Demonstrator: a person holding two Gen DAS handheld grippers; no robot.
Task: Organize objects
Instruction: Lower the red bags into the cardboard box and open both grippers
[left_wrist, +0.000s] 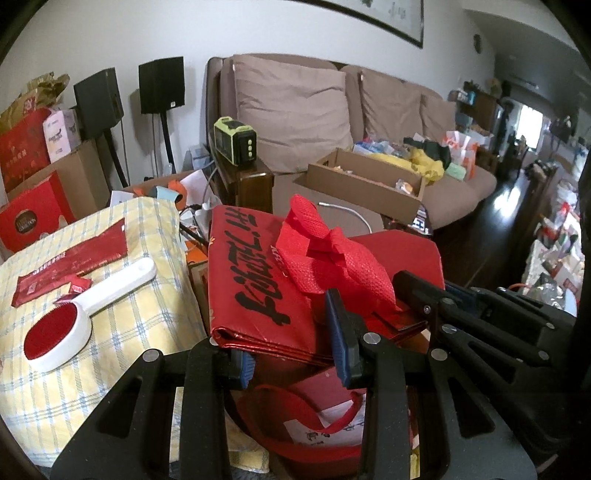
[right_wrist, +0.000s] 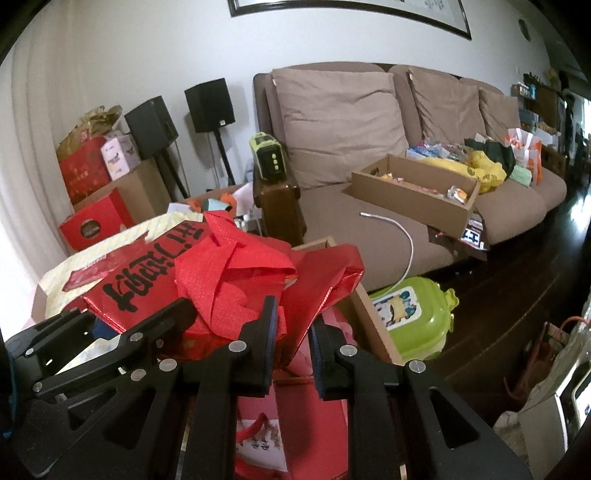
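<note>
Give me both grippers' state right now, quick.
Left gripper: closed on the folded red bag's near edge.
Right gripper: fingers closed on the same bag's right-hand edge.

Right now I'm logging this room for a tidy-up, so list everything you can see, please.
folded red bag: one, red with black lettering, held flat between both grippers
lint brush: one, white with red pad, on the checked cloth
checked cloth: one, yellow and white, left of the bag
red packets: several, on the cloth beyond the brush
sofa: one, beige, against the wall
cardboard tray: one, brown, on the sofa seat
speakers: two, black, on stands left of the sofa
green case: one, lime, on the floor
left gripper: black, jaws on the bag's near edge
right gripper: black, jaws pinching the bag's red material
</note>
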